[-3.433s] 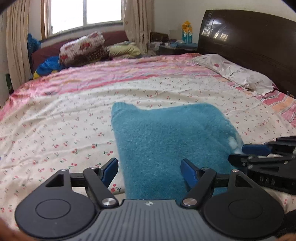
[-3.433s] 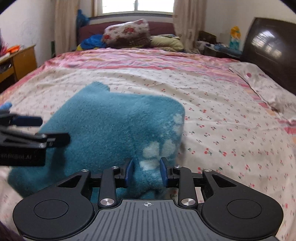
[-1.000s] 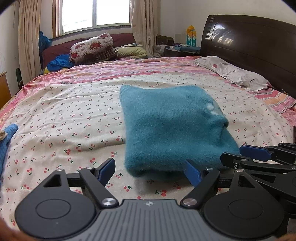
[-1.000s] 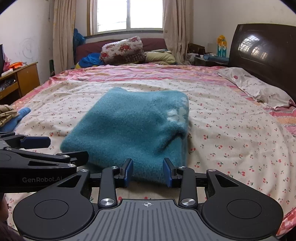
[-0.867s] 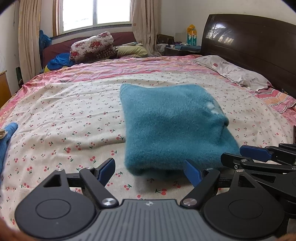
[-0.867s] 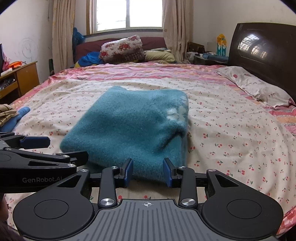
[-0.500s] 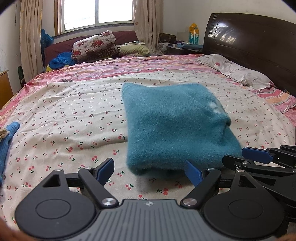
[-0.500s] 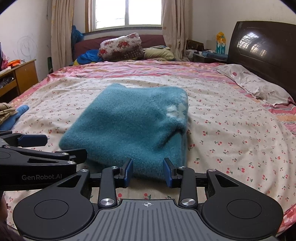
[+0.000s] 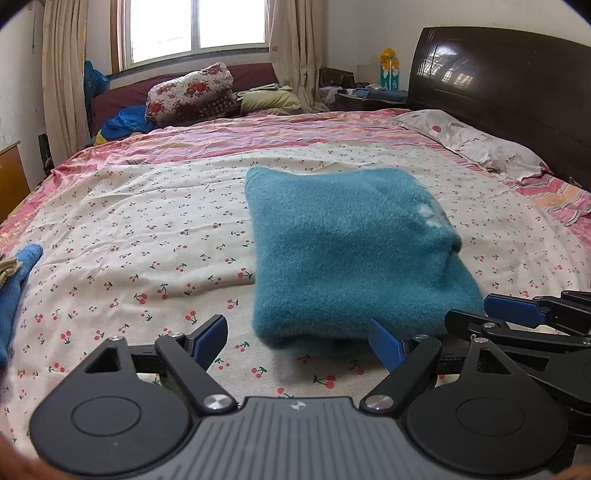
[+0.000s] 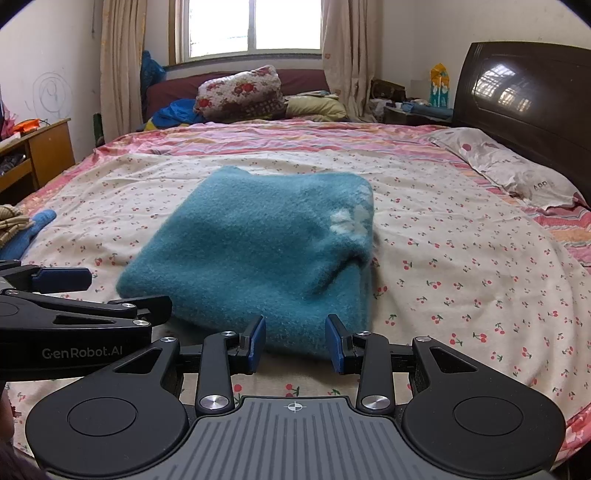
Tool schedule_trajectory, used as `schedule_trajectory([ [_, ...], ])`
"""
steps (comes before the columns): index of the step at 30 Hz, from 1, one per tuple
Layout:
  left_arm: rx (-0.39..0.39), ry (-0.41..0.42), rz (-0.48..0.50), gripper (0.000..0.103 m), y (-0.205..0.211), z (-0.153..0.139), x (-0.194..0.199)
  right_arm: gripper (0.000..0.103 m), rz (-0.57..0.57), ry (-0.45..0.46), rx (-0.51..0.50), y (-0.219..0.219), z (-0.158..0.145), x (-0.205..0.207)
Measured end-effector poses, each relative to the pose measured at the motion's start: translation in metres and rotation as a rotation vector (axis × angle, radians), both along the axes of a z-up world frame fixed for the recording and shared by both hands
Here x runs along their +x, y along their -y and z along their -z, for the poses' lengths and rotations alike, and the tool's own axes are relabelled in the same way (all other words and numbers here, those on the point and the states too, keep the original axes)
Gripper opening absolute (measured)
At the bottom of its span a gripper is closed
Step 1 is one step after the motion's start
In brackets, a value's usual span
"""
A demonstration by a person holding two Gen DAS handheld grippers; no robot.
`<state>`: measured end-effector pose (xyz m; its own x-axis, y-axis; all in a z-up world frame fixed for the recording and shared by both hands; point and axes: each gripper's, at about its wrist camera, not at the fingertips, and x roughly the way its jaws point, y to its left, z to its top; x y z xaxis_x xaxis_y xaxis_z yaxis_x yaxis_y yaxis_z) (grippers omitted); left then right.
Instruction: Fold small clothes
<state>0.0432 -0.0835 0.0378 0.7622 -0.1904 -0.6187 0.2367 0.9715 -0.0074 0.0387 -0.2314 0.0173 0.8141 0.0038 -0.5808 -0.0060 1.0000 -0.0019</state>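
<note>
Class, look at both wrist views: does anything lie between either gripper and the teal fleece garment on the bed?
Nothing visible does. The teal fleece garment lies just ahead of the right gripper and the left gripper, with only bare cherry-print sheet in between. Both sets of jaws are open and empty.

One folded teal garment, two tools, one pillow, one window.

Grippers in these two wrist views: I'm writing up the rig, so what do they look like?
Both are alike. The left gripper and right gripper have matte black linkage arms with silver pivot screws, blue finger pads, two round black discs and a ribbed grey centre plate. White "GenRobot.AI" lettering marks the left one's side in the right wrist view.
</note>
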Motion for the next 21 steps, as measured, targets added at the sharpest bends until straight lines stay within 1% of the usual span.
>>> schedule_trajectory([
  [21,-0.024,-0.007,0.006,0.088,-0.0001,0.0000,-0.0010,0.035,0.010,0.006,-0.006,0.0008,0.0001,-0.0038],
])
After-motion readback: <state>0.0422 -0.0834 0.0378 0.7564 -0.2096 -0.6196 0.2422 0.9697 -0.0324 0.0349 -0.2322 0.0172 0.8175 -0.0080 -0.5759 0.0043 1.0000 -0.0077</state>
